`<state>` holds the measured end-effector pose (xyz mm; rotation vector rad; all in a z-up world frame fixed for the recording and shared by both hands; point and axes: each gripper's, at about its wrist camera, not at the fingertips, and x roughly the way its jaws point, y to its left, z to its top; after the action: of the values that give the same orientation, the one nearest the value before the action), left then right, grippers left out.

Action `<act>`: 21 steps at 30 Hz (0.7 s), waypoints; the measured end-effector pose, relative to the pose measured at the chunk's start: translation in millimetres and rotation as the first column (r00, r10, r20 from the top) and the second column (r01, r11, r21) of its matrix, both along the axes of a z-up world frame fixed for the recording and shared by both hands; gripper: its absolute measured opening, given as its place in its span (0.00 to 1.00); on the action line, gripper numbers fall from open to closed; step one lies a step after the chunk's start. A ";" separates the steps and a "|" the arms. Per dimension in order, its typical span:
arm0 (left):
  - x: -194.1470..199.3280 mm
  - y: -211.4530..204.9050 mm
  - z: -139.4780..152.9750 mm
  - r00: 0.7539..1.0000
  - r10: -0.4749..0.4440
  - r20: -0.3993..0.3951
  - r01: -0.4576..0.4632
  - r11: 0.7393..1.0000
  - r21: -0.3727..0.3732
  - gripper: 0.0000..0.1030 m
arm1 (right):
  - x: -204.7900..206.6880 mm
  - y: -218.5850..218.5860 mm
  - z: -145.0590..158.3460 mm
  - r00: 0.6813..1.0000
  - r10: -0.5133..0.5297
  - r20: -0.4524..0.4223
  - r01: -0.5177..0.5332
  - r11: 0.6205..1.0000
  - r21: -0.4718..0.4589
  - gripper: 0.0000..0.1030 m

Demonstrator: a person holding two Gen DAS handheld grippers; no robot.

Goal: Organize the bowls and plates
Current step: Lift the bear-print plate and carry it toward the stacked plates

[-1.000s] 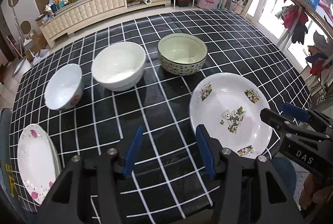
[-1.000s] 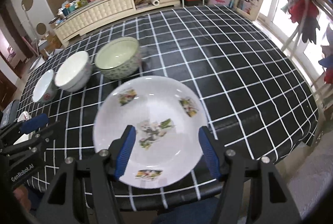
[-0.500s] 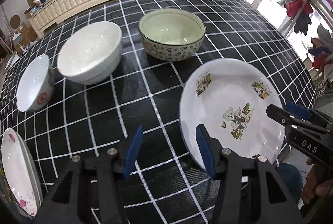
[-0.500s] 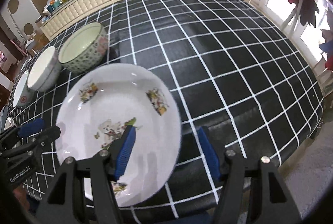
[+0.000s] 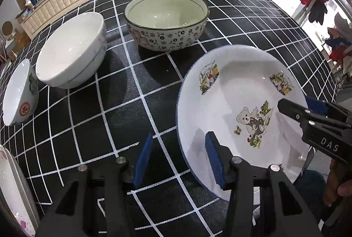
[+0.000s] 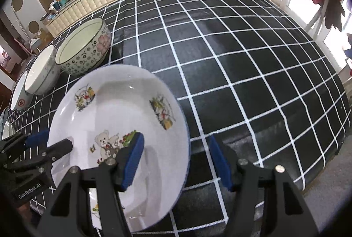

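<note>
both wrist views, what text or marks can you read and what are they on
"DAS": on the right gripper body, left wrist view.
"GenRobot.AI": on the left gripper body, right wrist view.
Red round mark on the small bowl: one character, too blurred to read.
Shelf packages: too small to read.

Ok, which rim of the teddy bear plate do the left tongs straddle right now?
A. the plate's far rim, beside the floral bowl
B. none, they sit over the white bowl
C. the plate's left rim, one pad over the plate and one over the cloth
C: in the left wrist view the left tongs straddle the left rim of the teddy bear plate, jaws closing, pads not yet pressing.
</note>
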<state>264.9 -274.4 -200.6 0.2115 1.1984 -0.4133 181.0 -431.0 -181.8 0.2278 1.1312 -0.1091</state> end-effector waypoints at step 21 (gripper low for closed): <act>-8.0 -14.4 -4.0 0.999 -0.046 -0.009 0.046 0.998 -0.036 0.25 | -3.0 5.7 3.6 0.999 0.040 0.023 -0.041 0.999 0.021 0.27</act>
<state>256.9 -288.8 -204.6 0.2064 1.1968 -0.4760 178.0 -425.3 -178.2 0.2245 1.1139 -0.0587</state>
